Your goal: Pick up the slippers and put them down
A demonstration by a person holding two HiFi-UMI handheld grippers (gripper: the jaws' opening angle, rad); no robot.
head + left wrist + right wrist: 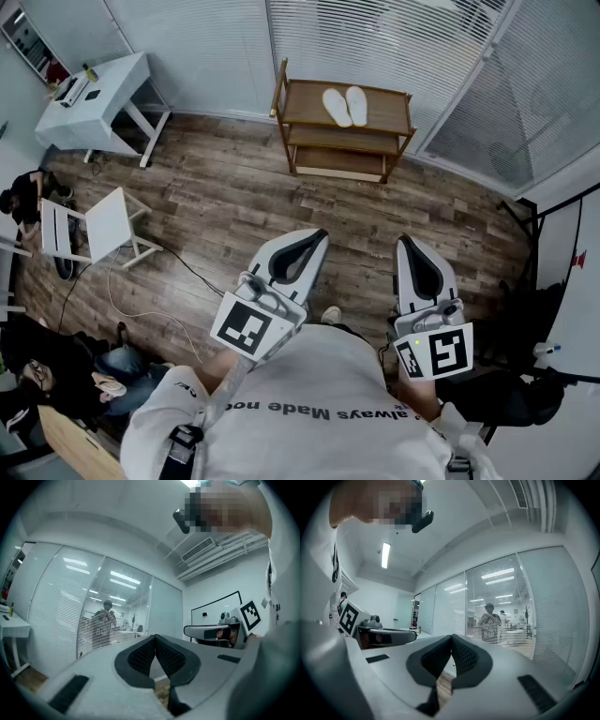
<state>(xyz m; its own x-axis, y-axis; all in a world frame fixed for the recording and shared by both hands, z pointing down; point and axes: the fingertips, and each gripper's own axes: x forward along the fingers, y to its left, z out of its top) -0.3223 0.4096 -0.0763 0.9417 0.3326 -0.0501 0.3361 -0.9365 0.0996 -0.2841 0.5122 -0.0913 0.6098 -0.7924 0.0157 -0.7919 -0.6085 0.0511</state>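
- Far to the left of the left jaws and ahead of them, a white table [94, 94] is seen against the wall.
- Nearer, still left of those jaws, a white chair [98, 225] stands on the wooden floor [234, 197].
- Left gripper [317, 237]: held level and aimed forward, with its marker cube [248, 328] behind the jaws. In the left gripper view the left gripper [155, 638] is shown clenched, the dark pads meeting at their tips with nothing grasped between them.
- Slippers [345, 105]: a white pair is laid side by side, touching, on the top board of a wooden shelf [300, 101]. The pair lies straight ahead of both jaws and well apart from them, roughly on the line between the two grippers.
- Right gripper [405, 244]: held level beside the left one, with its marker cube [441, 352] behind the jaws. In the right gripper view the right gripper [451, 638] is likewise shown clenched on nothing, pad tip against pad tip.
- Beyond the jaws in both gripper views, a glass partition with blinds [543, 602] is seen, and a person [489, 620] stands behind it.
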